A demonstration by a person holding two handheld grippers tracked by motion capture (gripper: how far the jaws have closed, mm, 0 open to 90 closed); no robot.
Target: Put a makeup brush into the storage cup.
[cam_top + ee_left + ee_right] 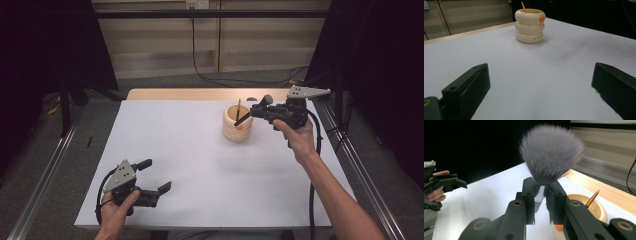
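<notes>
Right hand-held gripper (541, 202) clamps brush (550, 152) above holder (596, 210).

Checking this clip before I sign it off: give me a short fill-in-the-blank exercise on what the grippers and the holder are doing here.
1. The right gripper is shut on the handle of a makeup ____ with grey bristles.
2. The left gripper has its jaws ____, with nothing between them.
3. The cream ringed holder stands on the ____ table.
4. A thin gold-tipped stick leans ____ the holder.

Missing words: brush; open; white; inside
</notes>
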